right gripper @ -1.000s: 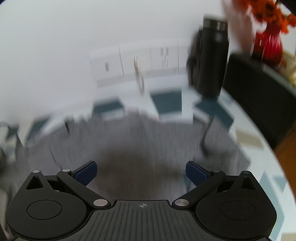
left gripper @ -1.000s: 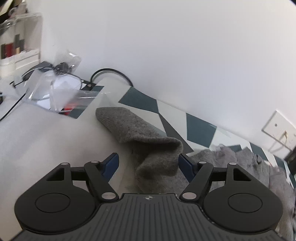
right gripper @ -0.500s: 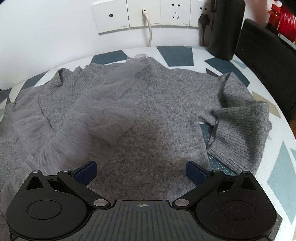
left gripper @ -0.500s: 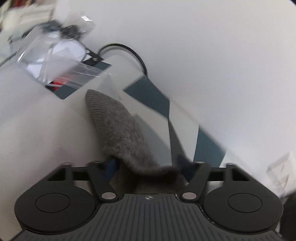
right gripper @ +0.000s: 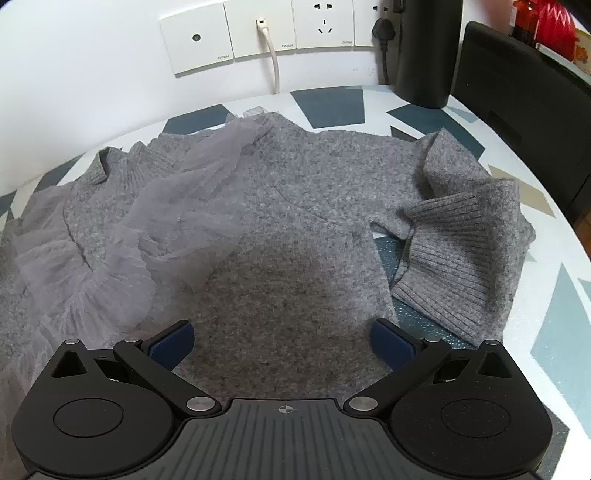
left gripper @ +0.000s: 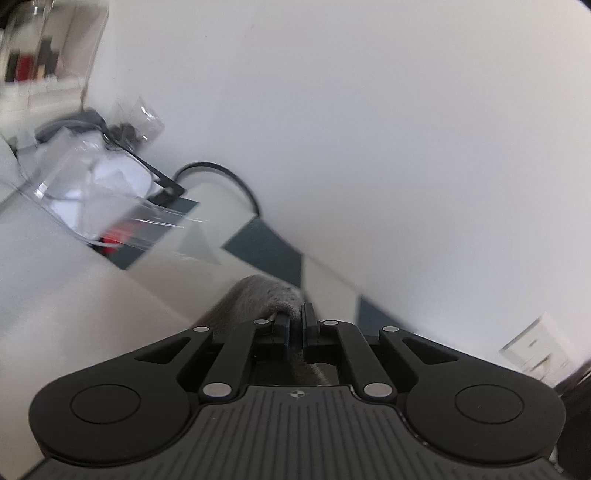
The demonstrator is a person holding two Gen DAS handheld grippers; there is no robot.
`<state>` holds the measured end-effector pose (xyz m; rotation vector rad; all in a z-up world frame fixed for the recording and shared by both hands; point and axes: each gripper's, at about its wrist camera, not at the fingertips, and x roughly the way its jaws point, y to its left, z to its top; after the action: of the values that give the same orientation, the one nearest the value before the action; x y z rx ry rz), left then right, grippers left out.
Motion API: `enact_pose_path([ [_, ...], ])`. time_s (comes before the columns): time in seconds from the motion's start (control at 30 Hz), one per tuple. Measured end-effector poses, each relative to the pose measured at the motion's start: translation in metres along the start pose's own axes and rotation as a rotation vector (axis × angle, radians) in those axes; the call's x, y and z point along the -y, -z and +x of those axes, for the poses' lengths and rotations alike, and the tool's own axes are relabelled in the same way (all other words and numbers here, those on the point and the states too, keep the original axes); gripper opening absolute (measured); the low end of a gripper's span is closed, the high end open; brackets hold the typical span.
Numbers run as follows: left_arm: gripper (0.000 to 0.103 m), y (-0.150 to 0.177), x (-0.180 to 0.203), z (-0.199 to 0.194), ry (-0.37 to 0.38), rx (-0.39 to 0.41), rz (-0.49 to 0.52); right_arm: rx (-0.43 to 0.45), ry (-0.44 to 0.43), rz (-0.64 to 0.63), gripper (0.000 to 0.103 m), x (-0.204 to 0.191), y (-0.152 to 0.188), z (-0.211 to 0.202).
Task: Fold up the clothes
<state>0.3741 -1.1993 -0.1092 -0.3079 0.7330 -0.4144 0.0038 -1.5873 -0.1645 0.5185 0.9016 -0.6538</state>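
Left gripper (left gripper: 294,325): jaws drawn together, pinching a fold of grey knit; only a thin strip of cloth shows between the pads.
Held sleeve (left gripper: 258,295): the grey knit rises from below the left gripper and bunches at its tips, above the pale surface (left gripper: 74,302).
Right gripper (right gripper: 282,341): jaws spread wide, poised over the sweater body; nothing is between the pads, and contact with the cloth cannot be told.
Grey sweater (right gripper: 303,192): lies spread on the patterned surface (right gripper: 554,332), its neck toward the wall, its body directly ahead of the right gripper.
Right sleeve (right gripper: 458,240): folded back on itself at the sweater's right edge, its ribbed cuff uppermost, just beside the body.
Tulle ruffle (right gripper: 177,206): sheer grey pleated fabric, draped in a band across the sweater's left shoulder and chest.
Wall sockets (right gripper: 288,29): a row of white plates on the wall behind the sweater, one with a white cable (right gripper: 271,59) plugged in, another with a black plug (right gripper: 384,29).
Black cylinder (right gripper: 424,51): upright on the surface at the far right, next to the black plug.
Clear plastic packaging (left gripper: 92,184): on the surface far left in the left wrist view, blurred, with a black cable (left gripper: 221,173) looping beside it.
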Motion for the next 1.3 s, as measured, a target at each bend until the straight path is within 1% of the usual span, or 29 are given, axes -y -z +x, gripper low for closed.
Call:
enact_pose_path([
  [0.03, 0.005, 0.005, -0.004, -0.004, -0.017, 0.009, 0.023, 0.000, -0.002, -0.002, 0.102, 0.000, 0.001, 0.000],
  [0.2, 0.004, 0.022, -0.026, -0.029, -0.066, -0.001, 0.090, 0.006, -0.004, -0.026, 0.102, -0.001, 0.005, -0.002],
  [0.27, 0.004, 0.026, -0.031, -0.043, -0.065, -0.001, 0.141, 0.008, 0.003, -0.040, 0.102, -0.004, 0.006, -0.001],
  [0.33, 0.004, 0.030, -0.029, -0.062, -0.042, -0.001, 0.172, 0.010, 0.007, -0.049, 0.102, -0.006, 0.007, -0.001],
  [0.37, 0.004, 0.031, -0.025, -0.074, -0.014, -0.007, 0.167, 0.012, 0.008, -0.050, 0.102, -0.006, 0.007, -0.001],
  [0.5, 0.004, 0.033, -0.005, -0.122, 0.095, -0.044, 0.090, 0.015, 0.015, -0.061, 0.102, -0.010, 0.007, 0.000],
  [0.57, 0.004, 0.034, 0.003, -0.143, 0.120, -0.050, 0.051, 0.015, 0.020, -0.069, 0.102, -0.012, 0.007, 0.001],
  [0.6, 0.004, 0.033, 0.001, -0.146, 0.118, -0.056, 0.023, 0.015, 0.023, -0.073, 0.102, -0.013, 0.007, 0.002],
  [0.67, 0.004, 0.030, -0.013, -0.141, 0.109, -0.081, -0.069, 0.017, 0.027, -0.082, 0.102, -0.016, 0.007, 0.003],
  [0.7, 0.004, 0.029, -0.020, -0.136, 0.090, -0.090, -0.099, 0.017, 0.028, -0.086, 0.102, -0.018, 0.007, 0.003],
  [0.8, 0.004, 0.029, -0.040, -0.100, -0.006, -0.109, -0.082, 0.015, 0.028, -0.099, 0.102, -0.023, 0.008, 0.004],
  [0.9, 0.005, 0.030, -0.058, -0.060, -0.072, -0.149, -0.095, 0.011, 0.027, -0.117, 0.102, -0.028, 0.010, 0.003],
  [0.93, 0.006, 0.029, -0.064, -0.049, -0.073, -0.151, -0.094, 0.009, 0.026, -0.122, 0.102, -0.030, 0.011, 0.003],
  [0.97, 0.016, 0.026, -0.068, -0.041, -0.044, -0.137, -0.087, 0.007, 0.026, -0.126, 0.102, -0.031, 0.012, 0.002],
  [1.0, 0.035, 0.023, -0.073, -0.033, -0.015, -0.123, -0.079, 0.006, 0.026, -0.127, 0.102, -0.032, 0.013, 0.002],
  [1.03, 0.045, 0.019, -0.077, -0.027, 0.009, -0.104, -0.071, 0.005, 0.027, -0.129, 0.102, -0.033, 0.014, 0.001],
  [1.07, 0.064, 0.013, -0.081, -0.023, 0.028, -0.077, -0.062, 0.004, 0.028, -0.130, 0.102, -0.034, 0.015, 0.000],
  [1.1, 0.069, 0.008, -0.083, -0.021, 0.028, -0.060, -0.040, 0.003, 0.029, -0.132, 0.102, -0.035, 0.016, 0.000],
  [1.13, 0.069, 0.003, -0.083, -0.020, 0.003, -0.058, -0.002, 0.002, 0.028, -0.134, 0.102, -0.036, 0.017, -0.001],
  [1.17, 0.072, -0.001, -0.082, -0.020, -0.013, -0.062, 0.039, 0.001, 0.027, -0.135, 0.102, -0.036, 0.019, -0.002],
  [1.2, 0.076, -0.004, -0.082, -0.021, -0.015, -0.076, 0.084, 0.001, 0.026, -0.136, 0.102, -0.036, 0.020, -0.003],
  [1.23, 0.077, -0.004, -0.081, -0.023, -0.015, -0.088, 0.128, 0.003, 0.025, -0.137, 0.102, -0.036, 0.022, -0.004],
  [1.3, 0.085, 0.001, -0.081, -0.029, -0.017, -0.111, 0.216, 0.007, 0.028, -0.140, 0.102, -0.037, 0.023, -0.004],
])
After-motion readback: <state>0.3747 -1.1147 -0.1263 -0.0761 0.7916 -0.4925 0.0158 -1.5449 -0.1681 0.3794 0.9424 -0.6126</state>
